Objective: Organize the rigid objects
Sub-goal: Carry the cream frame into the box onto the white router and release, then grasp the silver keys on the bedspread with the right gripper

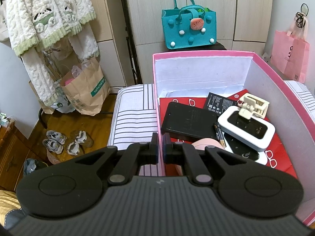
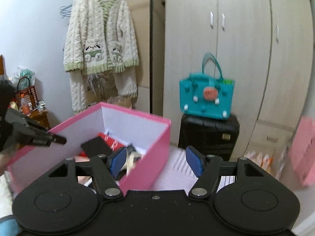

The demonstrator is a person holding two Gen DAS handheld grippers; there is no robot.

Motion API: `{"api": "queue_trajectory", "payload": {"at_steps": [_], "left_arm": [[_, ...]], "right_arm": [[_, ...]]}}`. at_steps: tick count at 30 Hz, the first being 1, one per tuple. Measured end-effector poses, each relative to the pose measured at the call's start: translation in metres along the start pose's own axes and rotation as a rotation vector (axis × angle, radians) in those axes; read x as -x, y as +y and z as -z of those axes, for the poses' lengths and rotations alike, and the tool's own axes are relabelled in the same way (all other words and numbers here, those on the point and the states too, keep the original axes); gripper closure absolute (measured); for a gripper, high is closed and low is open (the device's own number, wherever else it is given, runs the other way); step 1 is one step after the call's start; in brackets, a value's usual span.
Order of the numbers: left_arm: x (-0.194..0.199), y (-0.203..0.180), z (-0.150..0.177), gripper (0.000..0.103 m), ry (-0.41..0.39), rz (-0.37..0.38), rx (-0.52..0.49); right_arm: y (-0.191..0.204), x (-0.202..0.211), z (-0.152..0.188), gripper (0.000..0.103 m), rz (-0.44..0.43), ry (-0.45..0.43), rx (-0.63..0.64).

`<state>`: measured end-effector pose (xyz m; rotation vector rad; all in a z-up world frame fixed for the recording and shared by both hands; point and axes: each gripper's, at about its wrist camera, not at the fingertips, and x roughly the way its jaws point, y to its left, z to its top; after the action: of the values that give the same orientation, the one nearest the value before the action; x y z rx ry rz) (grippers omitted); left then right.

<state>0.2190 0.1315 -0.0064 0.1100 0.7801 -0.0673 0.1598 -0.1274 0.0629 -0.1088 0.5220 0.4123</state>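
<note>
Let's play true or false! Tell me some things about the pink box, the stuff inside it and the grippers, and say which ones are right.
1. The left gripper is clamped on the side wall of the pink cardboard box. True.
2. The cream plastic hair claw clip lies on the white and black pocket wifi device. True.
3. The right gripper is squeezing a phone. False: its jaws stand apart with nothing pressed between the pads; the box's corner sits between them.
4. The teal felt handbag is inside the box. False: it stands behind the box, on a black suitcase.
5. The box is empty. False: it holds several things, including a flat black rectangular device.
</note>
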Motion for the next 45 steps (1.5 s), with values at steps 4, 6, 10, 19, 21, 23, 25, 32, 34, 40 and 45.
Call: {"api": "queue_trajectory", "payload": {"at_steps": [4, 6, 10, 19, 21, 23, 25, 32, 34, 40, 45], "left_arm": [[0.000, -0.003, 0.000, 0.099, -0.006, -0.010, -0.007], [0.001, -0.002, 0.000, 0.099, -0.007, -0.013, -0.009], [0.000, -0.002, 0.000, 0.099, -0.008, -0.014, -0.007], [0.001, -0.002, 0.000, 0.099, -0.014, -0.016, -0.007], [0.002, -0.002, 0.000, 0.099, -0.014, -0.015, -0.007], [0.002, -0.002, 0.001, 0.099, -0.013, -0.017, -0.009], [0.002, -0.002, 0.001, 0.099, -0.014, -0.015, -0.007], [0.004, 0.003, 0.001, 0.099, -0.019, 0.008, 0.012], [0.004, 0.003, 0.001, 0.099, -0.020, 0.008, 0.012], [0.005, 0.002, 0.002, 0.099, -0.021, 0.011, 0.018], [0.007, 0.002, 0.003, 0.098, -0.035, 0.012, 0.019]], "right_arm": [[-0.005, 0.013, 0.025, 0.032, -0.028, 0.096, 0.003], [-0.008, 0.015, 0.039, 0.032, -0.048, 0.156, -0.031], [-0.015, 0.013, 0.072, 0.041, -0.107, 0.275, -0.139], [0.007, -0.002, 0.111, 0.052, -0.147, 0.390, -0.168], [0.013, -0.003, 0.113, 0.054, -0.114, 0.373, -0.137], [0.019, -0.005, 0.113, 0.060, -0.085, 0.362, -0.096], [0.024, -0.006, 0.113, 0.075, -0.065, 0.348, -0.054], [0.030, 0.006, 0.105, 0.097, -0.002, 0.283, 0.007], [0.027, 0.009, 0.103, 0.097, -0.004, 0.283, -0.009], [0.008, 0.008, 0.092, 0.098, -0.050, 0.280, -0.099], [0.012, 0.026, 0.067, 0.097, -0.016, 0.191, -0.070]]}}
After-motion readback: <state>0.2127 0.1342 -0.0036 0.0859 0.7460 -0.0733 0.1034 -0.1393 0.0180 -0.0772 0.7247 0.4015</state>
